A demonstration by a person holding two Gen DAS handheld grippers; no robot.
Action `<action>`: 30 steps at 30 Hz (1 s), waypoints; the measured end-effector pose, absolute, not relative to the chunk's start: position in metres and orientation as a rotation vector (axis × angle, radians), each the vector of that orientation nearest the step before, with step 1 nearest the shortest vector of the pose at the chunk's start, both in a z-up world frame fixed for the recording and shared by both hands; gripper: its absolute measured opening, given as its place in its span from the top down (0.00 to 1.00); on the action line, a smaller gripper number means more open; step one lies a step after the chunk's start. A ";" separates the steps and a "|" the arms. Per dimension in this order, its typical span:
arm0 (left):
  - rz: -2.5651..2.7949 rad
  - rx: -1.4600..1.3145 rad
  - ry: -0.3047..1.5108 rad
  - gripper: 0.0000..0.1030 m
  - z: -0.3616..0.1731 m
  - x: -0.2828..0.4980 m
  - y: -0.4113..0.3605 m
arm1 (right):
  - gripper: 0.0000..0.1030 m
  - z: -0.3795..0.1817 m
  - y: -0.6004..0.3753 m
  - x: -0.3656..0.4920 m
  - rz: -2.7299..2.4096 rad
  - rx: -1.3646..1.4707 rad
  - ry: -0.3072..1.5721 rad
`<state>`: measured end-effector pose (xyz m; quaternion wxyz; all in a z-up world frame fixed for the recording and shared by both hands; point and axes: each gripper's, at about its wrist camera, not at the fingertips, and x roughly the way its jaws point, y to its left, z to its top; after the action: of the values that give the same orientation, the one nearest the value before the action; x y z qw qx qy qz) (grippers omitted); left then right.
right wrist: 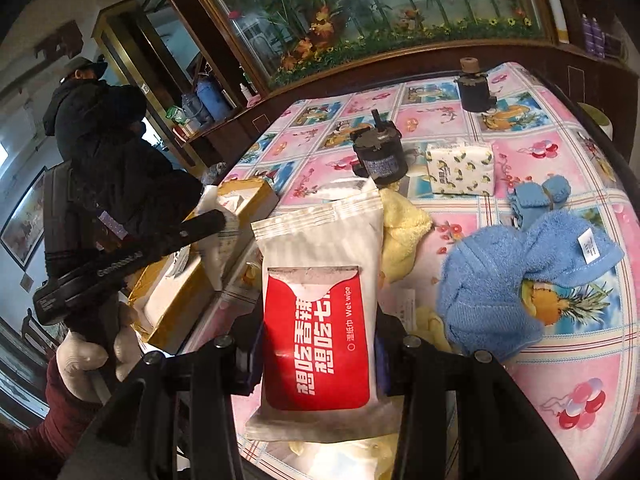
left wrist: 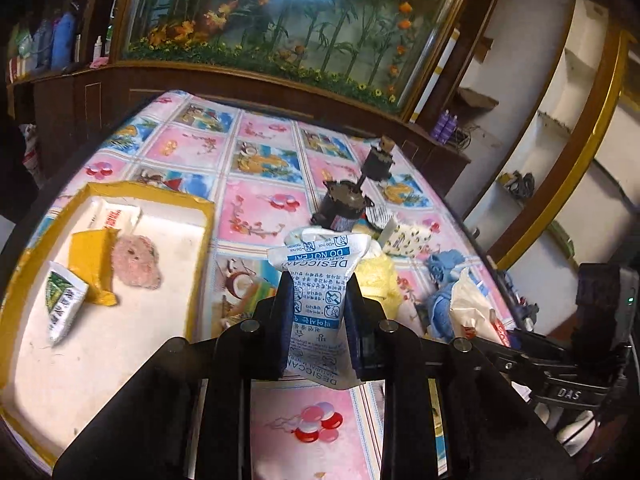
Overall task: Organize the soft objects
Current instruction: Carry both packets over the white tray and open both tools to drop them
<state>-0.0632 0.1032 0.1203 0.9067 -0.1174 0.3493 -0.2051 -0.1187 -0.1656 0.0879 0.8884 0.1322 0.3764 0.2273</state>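
Note:
My left gripper (left wrist: 320, 290) is shut on a white desiccant packet (left wrist: 316, 264) with blue print, pinched upright between the pads above the table. Left of it lies a yellow-rimmed tray (left wrist: 200, 248) holding a yellow cloth (left wrist: 90, 264), a pink puff (left wrist: 136, 262) and a green-and-white sachet (left wrist: 62, 306). My right gripper (right wrist: 318, 354) is shut on a red-and-white wet wipe pack (right wrist: 320, 280), held lengthwise. Around it on the table lie a blue towel (right wrist: 500, 280), a yellow cloth (right wrist: 400, 228), a small folded blue cloth (right wrist: 540, 196) and a patterned tissue pack (right wrist: 460, 168).
Two dark motors (right wrist: 380, 152) (right wrist: 476, 88) stand on the pink patterned tablecloth (right wrist: 560, 360) farther back. A wooden cabinet with a flower display (left wrist: 280, 20) backs the table. A gloved hand (right wrist: 80, 360) holds the left gripper; a person in dark clothes (right wrist: 88, 100) stands at the far left.

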 end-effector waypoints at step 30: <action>-0.075 -0.449 0.833 0.70 0.060 -0.079 0.286 | 0.58 0.035 0.113 0.050 0.517 0.056 1.162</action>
<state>-0.0787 0.2861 0.0602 0.8894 -0.2160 0.4012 -0.0363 0.0502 0.1127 0.0355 0.8041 0.0261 0.5426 0.2415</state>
